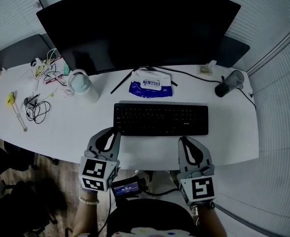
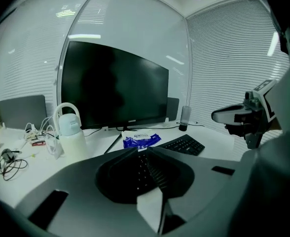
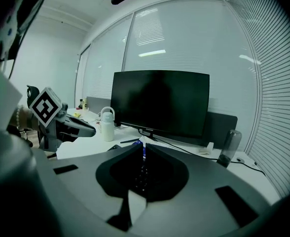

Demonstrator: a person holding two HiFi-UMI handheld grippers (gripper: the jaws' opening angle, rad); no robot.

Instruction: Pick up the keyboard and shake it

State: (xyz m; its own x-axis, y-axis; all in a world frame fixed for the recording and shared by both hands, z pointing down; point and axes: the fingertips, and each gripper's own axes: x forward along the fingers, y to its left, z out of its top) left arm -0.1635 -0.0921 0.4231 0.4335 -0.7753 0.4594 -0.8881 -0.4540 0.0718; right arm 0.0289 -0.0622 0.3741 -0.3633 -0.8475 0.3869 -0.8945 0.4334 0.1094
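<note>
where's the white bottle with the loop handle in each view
Head view: white bottle left of centre, below the monitor.
Left gripper view: white bottle at lower left, left of the monitor's stand.
Right gripper view: white bottle left of centre, by the monitor's lower left corner.
Shared landmark: the dark monitor.

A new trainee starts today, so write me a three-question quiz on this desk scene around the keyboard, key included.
1. Which thing lies between the flat black keyboard and the curved black monitor? A. blue-and-white wipes pack B. red mug C. open notebook
2. True or false: the keyboard is lifted off the white desk.
3. Fill in: in the head view, the pale bottle with a loop handle stands to the keyboard's ____.
Key: 1 A. 2 false, it lies flat on the desk. 3 left.
</note>
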